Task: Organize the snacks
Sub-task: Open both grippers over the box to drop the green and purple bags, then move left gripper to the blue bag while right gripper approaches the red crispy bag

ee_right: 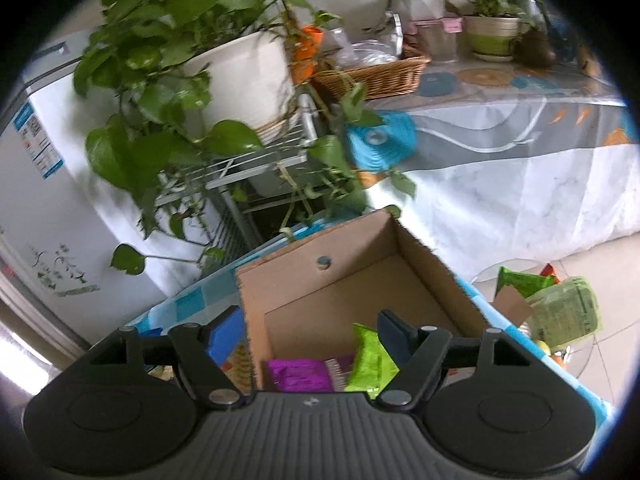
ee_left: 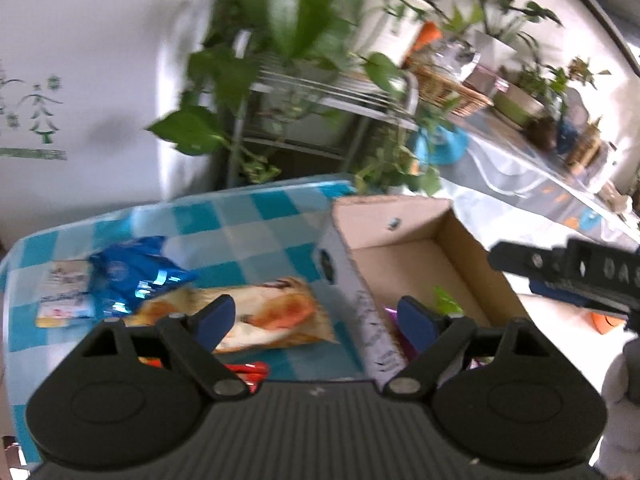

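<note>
- We see the left gripper (ee_left: 316,320) with its jaws spread wide and nothing between its blue pads; one pad hangs over the table, the other over the near wall of the cardboard box (ee_left: 404,268).
- We see the right gripper (ee_right: 312,332) likewise wide open and empty, straddling the left wall of the same box (ee_right: 340,280); its black body also enters the left view at the right edge (ee_left: 576,272).
- Inside the box we count two clear packets: one purple packet (ee_right: 298,374) and one lime-green packet (ee_right: 370,356), side by side at the near end; a striped wrapper between them is too hidden to name.
- On the table beside the box we count four snacks: one orange-and-cream packet (ee_left: 276,312) just beside the box, one blue foil bag (ee_left: 136,272) beyond it, one pale packet (ee_left: 66,294) touching the blue bag, and one red packet (ee_left: 248,370) mostly hidden under the gripper.
- The surface is a table under a blue-and-white checked cloth (ee_left: 240,216).
- Beyond it stand a wire rack (ee_right: 256,164) bearing one large white pot of trailing leaves (ee_right: 244,80), a white appliance (ee_left: 80,80), and a long counter with one wicker basket (ee_right: 380,70) and several smaller potted plants.
</note>
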`<move>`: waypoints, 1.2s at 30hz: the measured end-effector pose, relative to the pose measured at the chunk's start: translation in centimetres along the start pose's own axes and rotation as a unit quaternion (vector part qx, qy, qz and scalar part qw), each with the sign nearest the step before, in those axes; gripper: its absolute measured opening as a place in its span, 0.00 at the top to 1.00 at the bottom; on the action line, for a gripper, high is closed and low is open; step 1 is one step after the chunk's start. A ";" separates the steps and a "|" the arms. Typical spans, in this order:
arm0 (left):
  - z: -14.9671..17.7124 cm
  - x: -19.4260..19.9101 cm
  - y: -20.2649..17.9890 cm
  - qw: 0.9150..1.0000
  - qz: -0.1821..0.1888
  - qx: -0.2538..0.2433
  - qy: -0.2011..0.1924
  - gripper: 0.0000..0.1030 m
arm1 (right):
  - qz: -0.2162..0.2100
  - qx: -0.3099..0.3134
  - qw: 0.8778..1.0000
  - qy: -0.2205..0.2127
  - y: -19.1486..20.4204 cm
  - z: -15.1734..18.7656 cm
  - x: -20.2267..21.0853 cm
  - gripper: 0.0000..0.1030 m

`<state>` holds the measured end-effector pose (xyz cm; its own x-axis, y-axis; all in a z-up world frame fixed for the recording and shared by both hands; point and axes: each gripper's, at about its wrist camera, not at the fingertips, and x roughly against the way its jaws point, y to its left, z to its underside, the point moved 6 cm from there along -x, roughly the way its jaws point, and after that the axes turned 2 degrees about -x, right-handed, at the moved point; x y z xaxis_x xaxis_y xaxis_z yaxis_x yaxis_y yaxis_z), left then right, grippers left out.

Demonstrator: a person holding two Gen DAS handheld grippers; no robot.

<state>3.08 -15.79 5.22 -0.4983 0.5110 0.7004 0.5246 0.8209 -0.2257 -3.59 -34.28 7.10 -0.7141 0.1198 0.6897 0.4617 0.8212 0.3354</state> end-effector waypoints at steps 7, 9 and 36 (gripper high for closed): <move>-1.3 0.9 4.7 0.999 -0.034 0.036 0.001 0.15 | -0.021 0.028 0.999 0.012 2.2 0.8 -0.4 0.22; -1.4 1.0 6.0 0.998 -0.042 0.050 0.003 0.15 | -0.026 0.036 0.999 0.015 2.9 1.1 -0.5 0.22; -3.4 -7.4 14.8 0.987 -0.075 0.122 0.078 0.15 | -0.098 0.110 0.981 0.127 11.0 8.8 -3.6 0.18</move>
<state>16.87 -8.25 -1.00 -0.4355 0.3502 0.8292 0.2617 0.9307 -0.2556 -0.55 -20.78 2.69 -0.6101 -0.1731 0.7731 0.1837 0.9183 0.3506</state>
